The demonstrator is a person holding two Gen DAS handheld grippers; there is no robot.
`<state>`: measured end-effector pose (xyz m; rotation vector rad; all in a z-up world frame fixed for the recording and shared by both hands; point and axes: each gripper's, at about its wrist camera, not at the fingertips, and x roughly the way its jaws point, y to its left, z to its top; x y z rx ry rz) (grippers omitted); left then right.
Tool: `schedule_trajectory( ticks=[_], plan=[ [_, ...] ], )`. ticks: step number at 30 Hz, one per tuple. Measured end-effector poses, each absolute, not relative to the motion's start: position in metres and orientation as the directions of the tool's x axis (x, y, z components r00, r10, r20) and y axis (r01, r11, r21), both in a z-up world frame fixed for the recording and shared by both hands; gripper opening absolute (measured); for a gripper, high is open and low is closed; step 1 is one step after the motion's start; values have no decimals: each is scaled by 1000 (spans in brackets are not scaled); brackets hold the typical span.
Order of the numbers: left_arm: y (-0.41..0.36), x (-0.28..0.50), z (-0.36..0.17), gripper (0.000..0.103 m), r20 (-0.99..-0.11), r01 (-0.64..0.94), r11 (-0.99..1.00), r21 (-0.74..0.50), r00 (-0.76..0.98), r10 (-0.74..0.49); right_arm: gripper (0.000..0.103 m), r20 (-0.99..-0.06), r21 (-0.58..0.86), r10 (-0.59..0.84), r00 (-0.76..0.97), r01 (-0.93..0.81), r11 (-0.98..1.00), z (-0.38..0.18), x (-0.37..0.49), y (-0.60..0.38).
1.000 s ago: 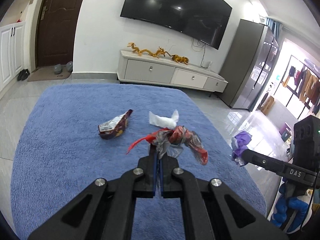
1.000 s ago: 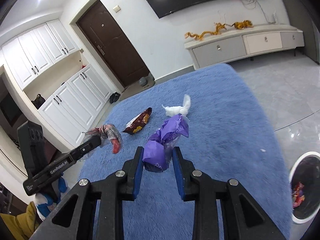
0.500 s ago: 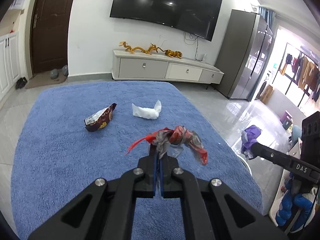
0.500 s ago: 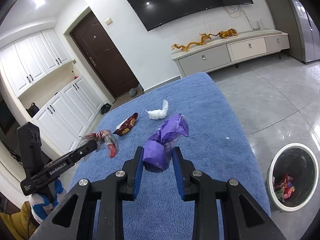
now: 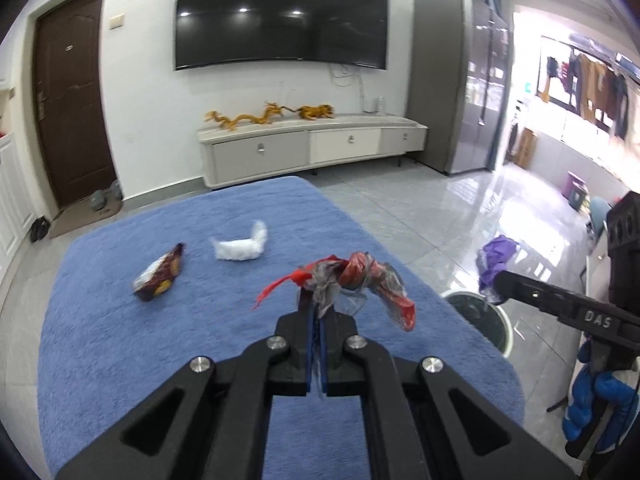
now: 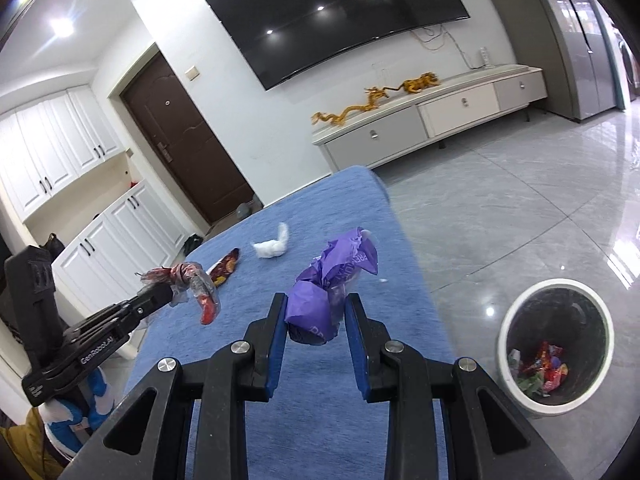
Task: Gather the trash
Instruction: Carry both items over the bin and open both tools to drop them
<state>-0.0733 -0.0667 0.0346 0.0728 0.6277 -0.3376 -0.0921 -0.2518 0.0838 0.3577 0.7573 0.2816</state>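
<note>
my left gripper (image 5: 318, 312) has its jaws pressed together on a thin fold of a crumpled red and clear wrapper (image 5: 356, 280), which hangs out ahead of the tips above the blue rug (image 5: 120, 340). my right gripper (image 6: 316, 312) has its jaws only partly spread, pinching a scrunched purple wrapper (image 6: 332, 276) between the blue pads, with a loose end standing up past them. both pieces are in the air, off the rug. off the rug's edge on the grey tile floor (image 6: 520, 208) stands the white-rimmed bin (image 6: 508, 332), its mouth up, with coloured scraps already at the bottom; from my right side it sits low and to the right, near but not under either load. two pieces are left lying on the rug, well apart from my tips: a dark brown snack packet (image 5: 160, 276) and, just beside it, a white wad of tissue (image 5: 240, 246). i judge all of this to be very light, soft and crackly film or paper. it will crush rather than resist, and thin film can slide out of a slack pinch, so i should keep a firm squeeze on bunched folds, not on a single loose flap. the tissue should be taken across its thick middle, the packet across its narrow width near one end. once let go over the bin, such light scraps may drift or cling to the pads.
</note>
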Motion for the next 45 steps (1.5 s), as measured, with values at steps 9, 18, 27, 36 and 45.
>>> schedule_trajectory(
  ticks=[9, 18, 27, 36, 45],
  plan=[
    [-131, -70, 35, 2, -603, 447, 895, 6, 716, -353, 27, -608, 425, 315, 729, -36, 905, 77, -101, -297],
    [-187, -58, 23, 2, -636, 533, 845, 44, 667, -388, 27, -613, 470, 257, 747, 83, 879, 56, -107, -351],
    [-238, -38, 4, 2, -681, 599, 798, 67, 612, -403, 27, -631, 498, 210, 747, 182, 848, 35, -110, -394],
    [-302, -11, -29, 2, -732, 665, 740, 98, 552, -399, 27, -671, 504, 152, 726, 296, 811, 7, -113, -439],
    [-368, 8, -65, 2, -777, 733, 669, 126, 492, -392, 27, -712, 493, 107, 695, 385, 780, -19, -113, -481]
  ],
)
